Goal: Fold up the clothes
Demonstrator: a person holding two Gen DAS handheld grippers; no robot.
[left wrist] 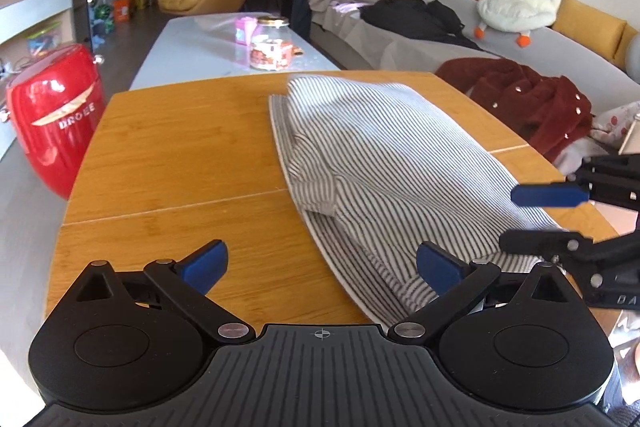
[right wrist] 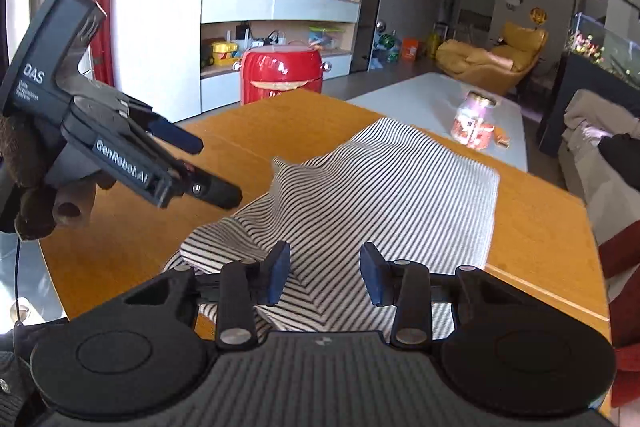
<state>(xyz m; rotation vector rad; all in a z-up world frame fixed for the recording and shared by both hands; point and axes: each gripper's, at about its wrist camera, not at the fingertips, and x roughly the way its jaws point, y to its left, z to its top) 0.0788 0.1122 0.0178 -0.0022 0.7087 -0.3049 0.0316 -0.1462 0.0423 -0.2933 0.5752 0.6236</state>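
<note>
- On the wooden table: striped garment, partly folded, long axis running from the near edge toward the far edge.
- Left gripper: spread wide, empty.
- Right gripper: parted, over the near hem.

We cannot see the near hem of the striped garment: the right gripper body covers it. In the left wrist view, the right gripper is cut off by the right edge, beyond the left gripper. The garment's far edge is blurred. The hand holding the left gripper is mostly hidden behind it.
</note>
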